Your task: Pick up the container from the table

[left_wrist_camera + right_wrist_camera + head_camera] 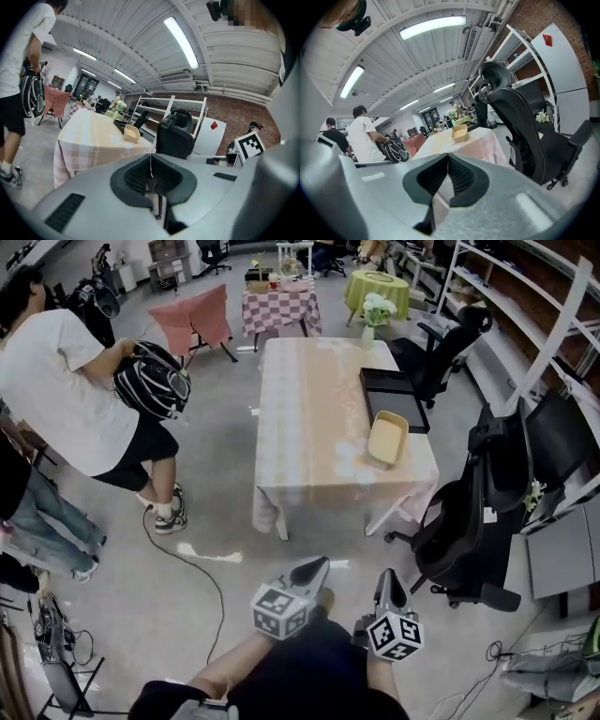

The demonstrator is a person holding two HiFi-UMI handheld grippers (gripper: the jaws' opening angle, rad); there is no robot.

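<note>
A shallow yellow container [387, 438] lies near the front right corner of the table [300, 427] with a pale checked cloth. The same container [131, 133] shows small on the table in the left gripper view, and as the container [460, 133] in the right gripper view. Both grippers are well short of the table, over the floor. My left gripper [319, 567] has its jaws together with nothing between them. My right gripper [388, 579] is likewise shut and empty.
A black tray [392, 396] lies behind the container, and a vase of flowers [373, 311] stands at the table's far end. Black office chairs [478, 512] stand right of the table. A person in a white shirt [70, 399] with a bag stands left; a cable [202, 563] crosses the floor.
</note>
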